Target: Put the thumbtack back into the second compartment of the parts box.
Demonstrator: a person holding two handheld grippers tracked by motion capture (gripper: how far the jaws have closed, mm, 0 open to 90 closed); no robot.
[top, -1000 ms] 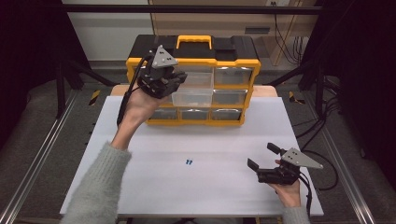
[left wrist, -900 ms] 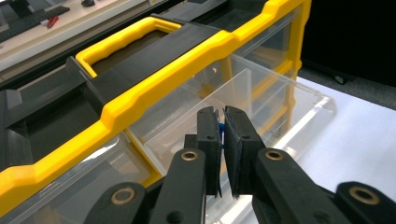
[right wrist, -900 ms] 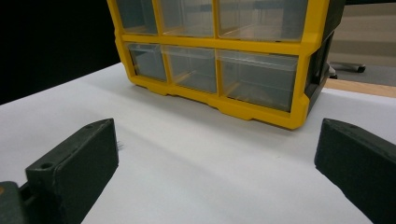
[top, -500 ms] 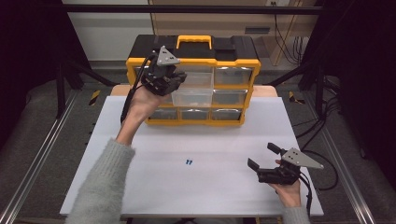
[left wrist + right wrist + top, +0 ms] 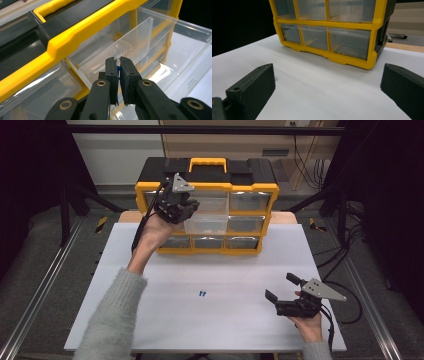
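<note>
Since 1 second ago, the left gripper has barely shifted, edging a touch toward the pulled-out clear drawer of the yellow-and-black organizer; the right gripper rests where it was.

At the left of the bench, the person's left hand holds its gripper up against the organizer's front, at the middle row. In the left gripper view the jaws stand nearly shut, pinching a small blue piece, a thin sliver of which shows in the gap between them. Directly ahead and below lies the open drawer, its clear divider running across the bin. That is the relation the coming move turns on, I judge: the piece hangs just above the near compartment, so the release needs only a small drop forward and down, clear of the divider.

Near the middle of the bench, 2 more small blue pieces lie side by side, well apart from both grippers, though nearer the right one.

At the right, the right gripper sits low on the bench in the person's right hand, jaws spread wide and holding nothing, pointed toward the organizer's bottom row of 3 shut drawers.
</note>
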